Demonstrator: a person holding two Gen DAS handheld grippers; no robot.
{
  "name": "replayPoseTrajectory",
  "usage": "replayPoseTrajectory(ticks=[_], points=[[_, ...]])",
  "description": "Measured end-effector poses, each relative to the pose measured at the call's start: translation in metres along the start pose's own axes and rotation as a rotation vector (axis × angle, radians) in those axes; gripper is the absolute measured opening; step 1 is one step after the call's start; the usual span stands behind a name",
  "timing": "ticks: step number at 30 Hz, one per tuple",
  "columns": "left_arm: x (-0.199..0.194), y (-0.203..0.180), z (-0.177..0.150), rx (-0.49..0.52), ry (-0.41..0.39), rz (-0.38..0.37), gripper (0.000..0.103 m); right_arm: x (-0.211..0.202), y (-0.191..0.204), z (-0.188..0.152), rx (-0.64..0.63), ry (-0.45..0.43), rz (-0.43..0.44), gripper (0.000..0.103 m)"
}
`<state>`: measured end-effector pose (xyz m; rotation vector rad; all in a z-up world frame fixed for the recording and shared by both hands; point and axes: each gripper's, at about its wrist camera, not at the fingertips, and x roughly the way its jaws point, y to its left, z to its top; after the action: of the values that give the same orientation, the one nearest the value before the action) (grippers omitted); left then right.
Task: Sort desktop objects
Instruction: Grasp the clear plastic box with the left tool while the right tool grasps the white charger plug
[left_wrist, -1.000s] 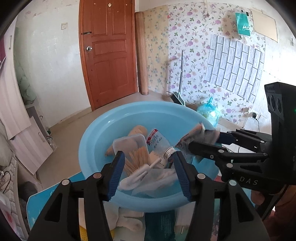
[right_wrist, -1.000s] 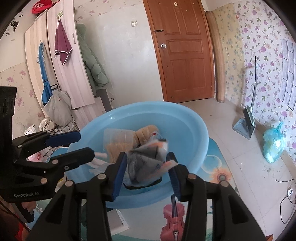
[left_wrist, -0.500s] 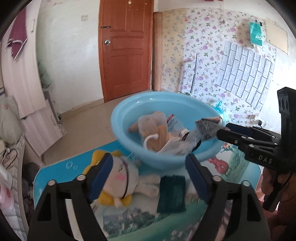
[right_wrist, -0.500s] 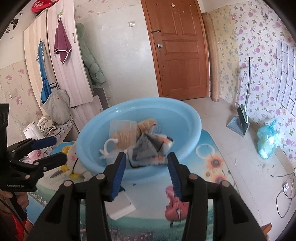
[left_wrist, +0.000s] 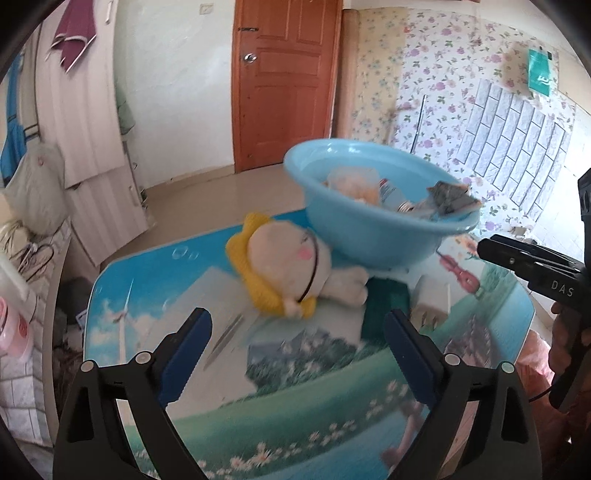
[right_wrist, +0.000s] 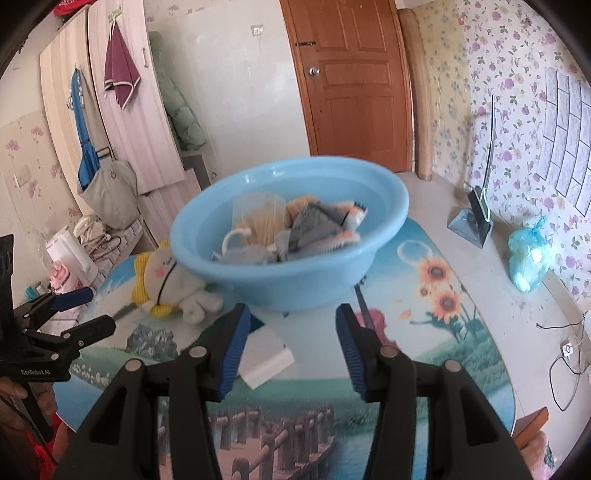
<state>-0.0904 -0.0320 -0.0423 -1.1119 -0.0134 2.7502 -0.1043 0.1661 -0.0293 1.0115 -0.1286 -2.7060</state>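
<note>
Both hand-held grippers, left (left_wrist: 295, 350) and right (right_wrist: 290, 345), hang open and empty above the picture-printed bench (right_wrist: 424, 332), where the blue basin (right_wrist: 295, 273) holds sorted items beside a plush doll (right_wrist: 162, 280), wooden door (right_wrist: 351, 81) behind.

Ahead of my right gripper (right_wrist: 290, 345), the round blue plastic basin (right_wrist: 310, 273) sits on the desk (right_wrist: 436, 332); the yellow-hooded plush doll (right_wrist: 166, 280) lies left, touching it, white rectangular box (right_wrist: 264, 356) in front.
</note>
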Motion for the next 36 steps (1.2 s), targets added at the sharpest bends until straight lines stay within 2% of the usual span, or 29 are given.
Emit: replayPoseTrajectory(ticks=[1, 3, 13, 23, 30, 36], points=[[0.000, 0.003, -0.003, -0.004, 0.005, 0.004, 0.095, 0.000, 0.000, -0.003, 0.000, 0.008, -0.002, 0.058], [0.001, 0.008, -0.009, -0.012, 0.015, 0.016, 0.095, 0.001, 0.000, -0.007, 0.004, 0.024, -0.002, 0.060], [0.008, 0.043, -0.023, -0.052, 0.056, 0.088, 0.095, 0.011, -0.002, -0.016, 0.006, 0.075, -0.010, 0.066], [0.025, 0.067, -0.024, -0.068, 0.095, 0.115, 0.095, 0.029, 0.003, -0.021, -0.029, 0.125, 0.000, 0.067], [0.038, 0.071, -0.018, -0.019, 0.109, 0.117, 0.097, 0.039, 0.010, -0.021, -0.051, 0.153, 0.018, 0.068], [0.048, 0.076, -0.013, 0.025, 0.122, 0.114, 0.098, 0.048, 0.020, -0.023, -0.101, 0.174, 0.039, 0.075]])
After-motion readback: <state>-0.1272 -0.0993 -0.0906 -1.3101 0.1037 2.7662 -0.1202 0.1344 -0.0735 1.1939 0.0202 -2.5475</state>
